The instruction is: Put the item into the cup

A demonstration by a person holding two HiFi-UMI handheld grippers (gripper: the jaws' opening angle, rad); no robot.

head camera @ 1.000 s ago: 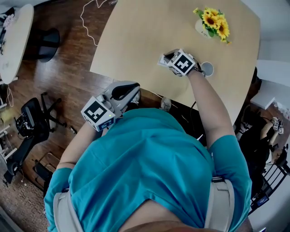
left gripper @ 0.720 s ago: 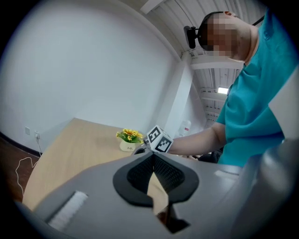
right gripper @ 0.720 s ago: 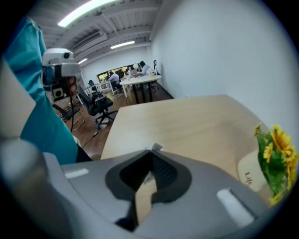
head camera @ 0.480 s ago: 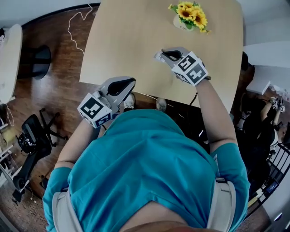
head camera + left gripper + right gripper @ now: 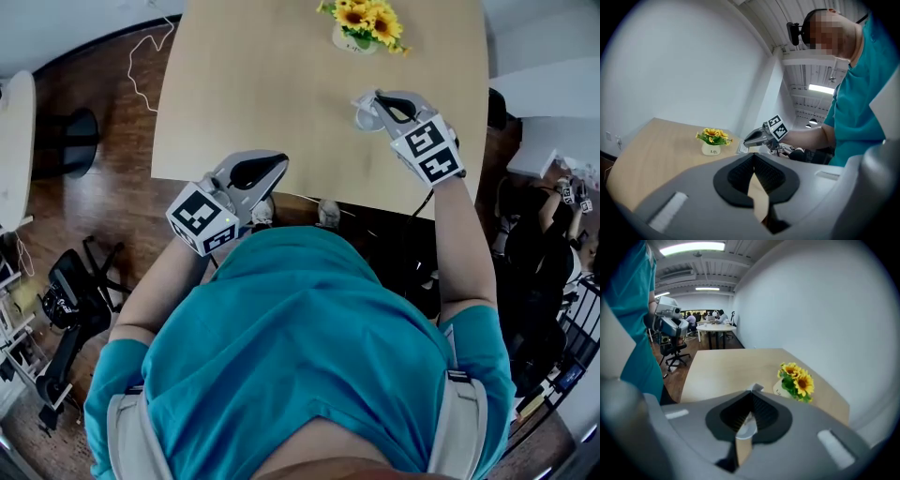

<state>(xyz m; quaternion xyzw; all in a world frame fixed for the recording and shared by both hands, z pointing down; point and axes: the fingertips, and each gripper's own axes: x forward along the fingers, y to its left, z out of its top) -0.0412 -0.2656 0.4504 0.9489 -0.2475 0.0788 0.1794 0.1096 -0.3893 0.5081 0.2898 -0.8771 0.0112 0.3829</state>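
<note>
Now, right gripper (image 5: 752,397) poised over the cup (image 5: 746,429).
Fingers clenched on a thin white item (image 5: 757,388), seemingly for dropping in; left gripper (image 5: 753,159) closed, empty.

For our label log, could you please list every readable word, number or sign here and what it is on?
"Life": on the white flower pot, small.
Square coded markers, no words: on the left gripper and the right gripper.
White item at the right gripper's tips: no print legible.
</note>
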